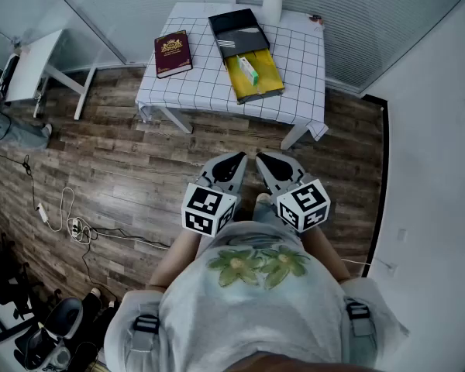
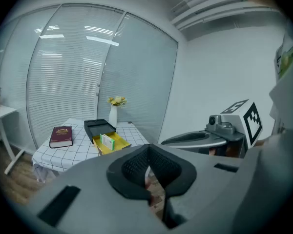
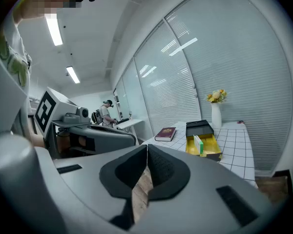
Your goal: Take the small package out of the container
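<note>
The small green-and-white package [image 1: 248, 70] stands in the yellow tray of a black container [image 1: 257, 84] that is slid open on the table with the checked cloth [image 1: 302, 68]. Both grippers hang over the wooden floor well short of the table, in front of the person's body. My left gripper [image 1: 241, 158] is shut with nothing in it, and so is my right gripper [image 1: 260, 159]. The left gripper view has the package [image 2: 106, 141] far beyond the closed tips [image 2: 148, 152]. In the right gripper view the package [image 3: 199, 144] sits in the tray [image 3: 207, 146], far beyond the tips [image 3: 147, 150].
A maroon book [image 1: 173, 53] lies left of the container, and a white vase of yellow flowers [image 1: 273, 2] stands at the table's far edge. A white side table [image 1: 31, 60] is at the left. Cables [image 1: 70, 225] trail on the floor. A person [image 3: 105, 113] stands far off.
</note>
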### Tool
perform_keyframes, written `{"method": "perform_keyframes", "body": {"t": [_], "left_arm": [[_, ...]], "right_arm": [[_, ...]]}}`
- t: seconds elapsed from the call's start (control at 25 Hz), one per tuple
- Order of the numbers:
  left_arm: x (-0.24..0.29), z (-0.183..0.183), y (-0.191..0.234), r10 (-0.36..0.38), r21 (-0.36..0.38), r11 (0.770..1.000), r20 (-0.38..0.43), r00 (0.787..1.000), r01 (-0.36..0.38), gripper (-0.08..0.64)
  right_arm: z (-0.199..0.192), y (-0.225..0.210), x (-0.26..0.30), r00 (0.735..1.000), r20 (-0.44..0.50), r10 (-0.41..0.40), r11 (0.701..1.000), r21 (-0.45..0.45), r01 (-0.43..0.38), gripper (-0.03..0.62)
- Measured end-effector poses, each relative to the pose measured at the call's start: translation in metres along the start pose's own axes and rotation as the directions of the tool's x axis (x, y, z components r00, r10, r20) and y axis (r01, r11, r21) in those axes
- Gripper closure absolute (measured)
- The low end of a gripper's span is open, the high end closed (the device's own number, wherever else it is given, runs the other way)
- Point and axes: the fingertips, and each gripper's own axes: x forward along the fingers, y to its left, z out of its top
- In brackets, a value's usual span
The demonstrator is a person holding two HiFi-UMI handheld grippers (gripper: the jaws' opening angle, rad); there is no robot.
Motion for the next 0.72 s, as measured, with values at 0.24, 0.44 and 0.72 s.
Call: {"method": "perform_keyframes", "body": {"t": [0.24, 0.44, 0.72], "left_arm": [[0.016, 0.007, -0.005, 0.016, -0.004, 1.000, 0.027, 1.000, -0.016, 0.552], [0.034, 0.006, -0.016, 0.035, -0.023, 0.999, 0.021, 0.999, -0.034, 0.552], [0.063, 0.009, -0.044, 0.072, -0.057, 0.996, 0.037, 0.997, -0.070, 0.552]], "right_arm": [[-0.002, -0.021, -0.009, 1.000, -0.007, -0.020, 1.000, -0.015, 0.020, 0.581], [-0.003, -0.038, -0.022, 1.000, -0.010, -0.003, 1.000, -0.024, 0.003, 0.581], [-0.012, -0.064, -0.040, 0.996, -0.054, 0.064, 0.997, -0.043, -0.066, 0.581]]}}
